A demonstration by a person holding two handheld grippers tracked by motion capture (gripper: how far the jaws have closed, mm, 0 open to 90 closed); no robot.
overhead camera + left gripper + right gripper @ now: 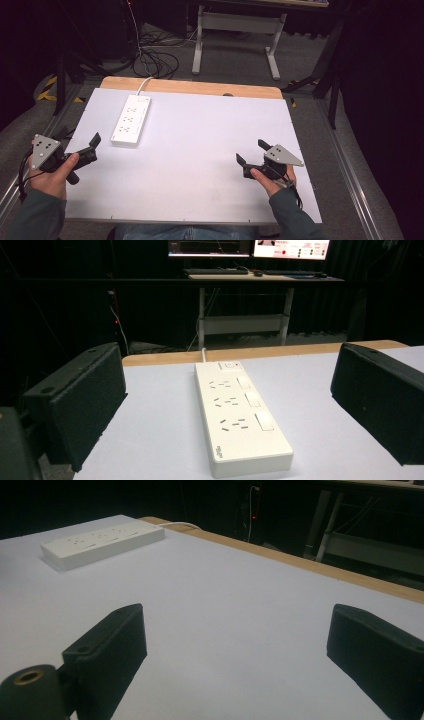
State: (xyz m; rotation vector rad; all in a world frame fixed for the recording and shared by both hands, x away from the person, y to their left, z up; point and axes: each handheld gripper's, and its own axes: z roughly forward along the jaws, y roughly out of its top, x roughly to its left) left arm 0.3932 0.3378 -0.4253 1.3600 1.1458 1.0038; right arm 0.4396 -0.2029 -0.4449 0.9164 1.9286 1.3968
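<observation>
My left gripper (80,141) gapes wide, seemingly just near of the power strip (131,120); right gripper (251,151) wide, empty.

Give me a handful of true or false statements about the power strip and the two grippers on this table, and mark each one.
1. The power strip lies on the table's far left part. True.
2. The left gripper is clamped on the power strip. False: its jaws stand open and apart from it.
3. The right gripper holds nothing. True.
4. A plug sits in one of the sockets. False: all sockets are empty.
5. The strip's white cable leads off the far edge. True.
</observation>
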